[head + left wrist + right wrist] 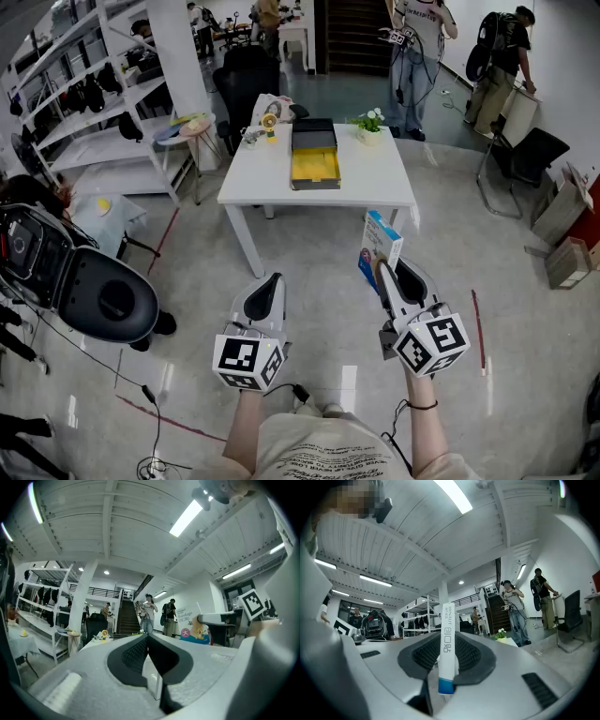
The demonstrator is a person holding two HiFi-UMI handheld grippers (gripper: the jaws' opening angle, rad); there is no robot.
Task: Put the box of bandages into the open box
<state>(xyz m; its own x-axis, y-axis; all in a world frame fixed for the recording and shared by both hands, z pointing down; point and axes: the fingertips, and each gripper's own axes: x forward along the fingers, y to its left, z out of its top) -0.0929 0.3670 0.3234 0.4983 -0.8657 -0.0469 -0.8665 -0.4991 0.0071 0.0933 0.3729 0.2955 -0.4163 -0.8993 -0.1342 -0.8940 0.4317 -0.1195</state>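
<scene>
My right gripper (386, 270) is shut on the white and blue box of bandages (379, 246), held upright above the floor, short of the white table (384, 183). In the right gripper view the box of bandages (447, 646) stands edge-on between the two dark pads. The open box (315, 167), yellow inside with a black lid raised behind it, lies on the table's middle. My left gripper (266, 286) is shut with nothing in it; its pads (136, 653) meet in the left gripper view, where the box of bandages (191, 629) shows at the right.
A small flower pot (370, 127) and a few small items (266, 120) stand at the table's far side. A black office chair (246, 80) is behind it, shelving (89, 103) at the left, a dark chair (525, 159) at the right. Several people stand at the back.
</scene>
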